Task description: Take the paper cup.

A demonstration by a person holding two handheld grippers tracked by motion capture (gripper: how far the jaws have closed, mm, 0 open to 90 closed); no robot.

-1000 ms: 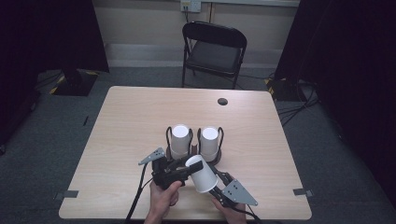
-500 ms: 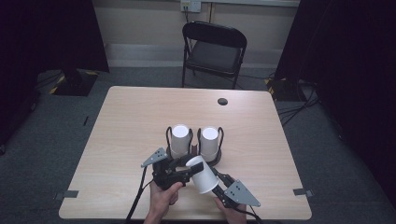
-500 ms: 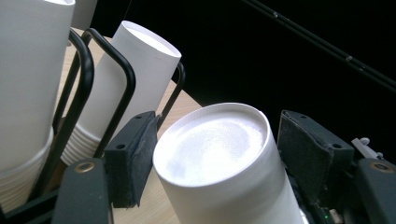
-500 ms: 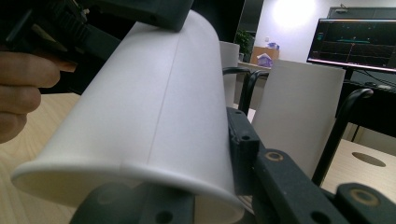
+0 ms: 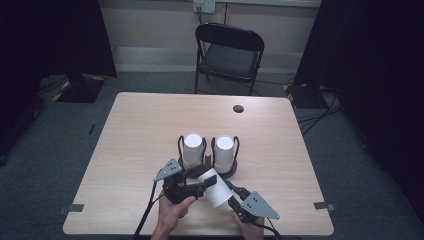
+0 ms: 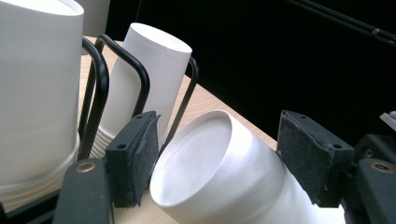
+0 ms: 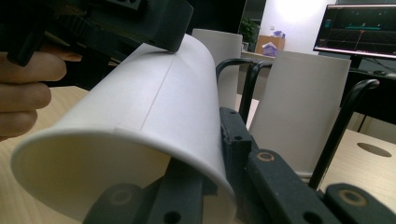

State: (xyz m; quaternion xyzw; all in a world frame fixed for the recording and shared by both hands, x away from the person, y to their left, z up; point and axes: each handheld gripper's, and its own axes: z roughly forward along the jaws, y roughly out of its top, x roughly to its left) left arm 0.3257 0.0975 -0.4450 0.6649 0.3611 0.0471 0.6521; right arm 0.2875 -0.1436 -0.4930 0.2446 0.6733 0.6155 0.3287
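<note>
Since a second ago: loose paper cup shifted slightly toward the person, tilted on its side, both tools closer together around it.

Left tool: jaws spread wide, one pad on each side of the cup's closed end; in the left gripper view the cup lies between the pads, touching the near one, with a gap at the far one. Not clamped.

Right tool: jaws pinched on the cup's rim, one inside the mouth and one outside, as the right gripper view shows. Cup held off the tabletop, mouth toward the person.

Hands: left hand and right hand at the near edge.

Behind the cup: two black wire holders, each with an upside-down stack of white cups, side by side.

Farther out: round cable hole in the tabletop; folding chair beyond the far edge.
</note>
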